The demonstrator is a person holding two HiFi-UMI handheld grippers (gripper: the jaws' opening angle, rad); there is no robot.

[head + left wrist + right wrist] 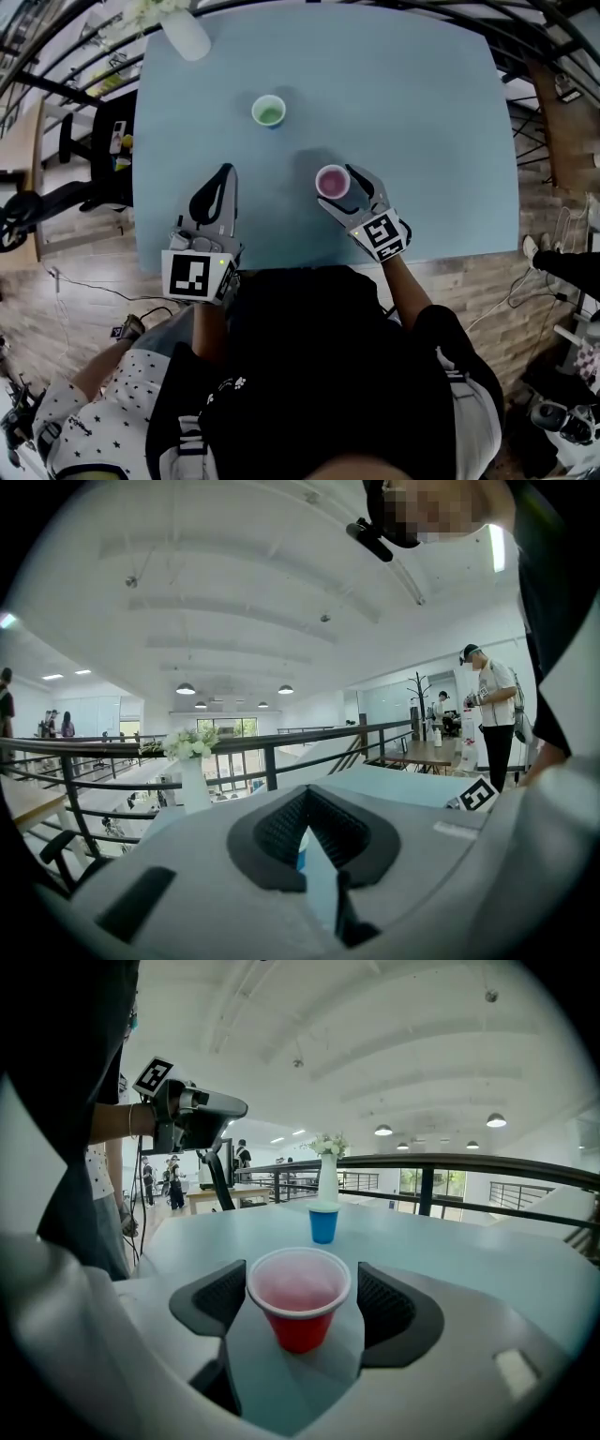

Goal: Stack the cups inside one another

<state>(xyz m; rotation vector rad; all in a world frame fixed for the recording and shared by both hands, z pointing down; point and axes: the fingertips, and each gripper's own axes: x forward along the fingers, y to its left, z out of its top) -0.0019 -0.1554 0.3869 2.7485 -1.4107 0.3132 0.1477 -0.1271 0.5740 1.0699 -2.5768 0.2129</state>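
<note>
A pale blue table (422, 141) stands on a wood floor (84, 309) in a bright white hall with round ceiling lamps. A dark railing (469, 1162) runs past its far edge. On the near part of the table, the right gripper (342, 192) lies low with its jaws released and spread wide. A red cup (298, 1312) stands upright on the table between them. Its rim is very close to the left pad and a thin gap shows at the right pad, so neither pad presses on it. The left gripper (226, 172) is beside it, a little nearer the person, with its jaws clenched together on nothing. It is well apart from both cups. Farther out, near the table's middle, a blue cup (269, 112) with a green inside stands upright and alone, clear of both grippers. At the far corner is a white vase (186, 36) holding white flowers. There are two cups, one vase and two grippers. Past the railing stands a wooden desk, with a few people around the room.
</note>
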